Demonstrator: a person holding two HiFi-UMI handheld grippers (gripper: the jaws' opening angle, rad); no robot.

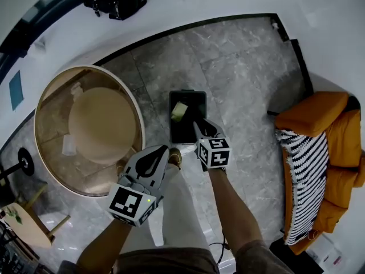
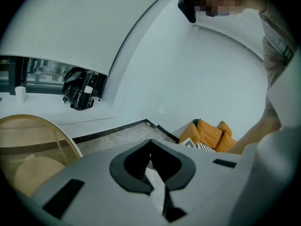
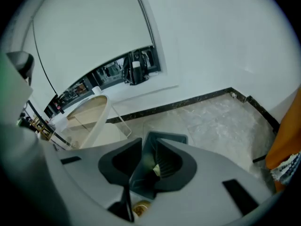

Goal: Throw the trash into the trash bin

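Table: round glass table at the far left. A couple of pale bits lie on it, too small to tell whether they are rubbish.
Left gripper: the left gripper hangs over the floor beside the table with its jaws closed tip to tip and nothing between them. It plays no part at the bin.
Trash bin: a dark rectangular trash bin stands on the grey stone floor, dead centre, with its top open.
Trash: a crumpled yellowish piece of trash lies inside the bin, free of both grippers.
Right gripper: the right gripper is poised just above the bin's near edge, pointing down into it. Its jaws stand slightly parted and empty, with only the bin's inside showing through the gap.
Sofa: orange cushions off to the right, well clear.
Progress: I'd judge the throw done for this piece. What's left is to draw the right gripper away, and perhaps to fetch more if those bits on the table count.
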